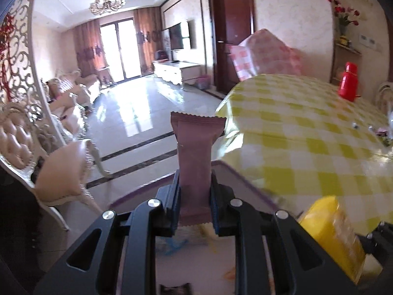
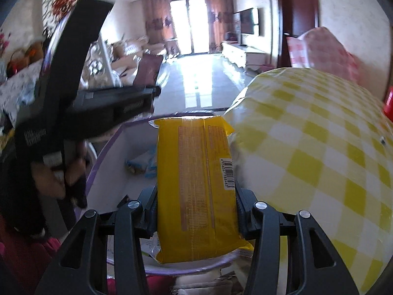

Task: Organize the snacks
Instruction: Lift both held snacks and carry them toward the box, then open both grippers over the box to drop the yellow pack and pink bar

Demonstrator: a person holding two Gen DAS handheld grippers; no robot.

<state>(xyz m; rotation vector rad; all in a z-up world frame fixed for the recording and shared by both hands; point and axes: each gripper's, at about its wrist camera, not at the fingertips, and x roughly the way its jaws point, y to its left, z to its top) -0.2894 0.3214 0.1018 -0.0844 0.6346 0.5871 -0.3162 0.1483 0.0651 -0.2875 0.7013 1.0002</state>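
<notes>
The left gripper (image 1: pixel 195 196) is clamped on a slim mauve-brown snack wrapper (image 1: pixel 196 152), which stands upright out of the jaws with its crimped end on top. The right gripper (image 2: pixel 196 211) is closed on a wider yellow snack pack (image 2: pixel 196 184), barcode side facing the camera. Both packs hang over a white container with a purple rim (image 2: pixel 115 135), just beside the table's yellow checked cloth (image 2: pixel 319 159); a few other packets lie blurred inside it.

The step in hand looks like dropping both snacks into that container. To do it well, each pack should be brought low and inside the rim before release, not let go from height. The two hands sit close together, so one at a time seems wiser, with the yellow pack laid flat.
</notes>
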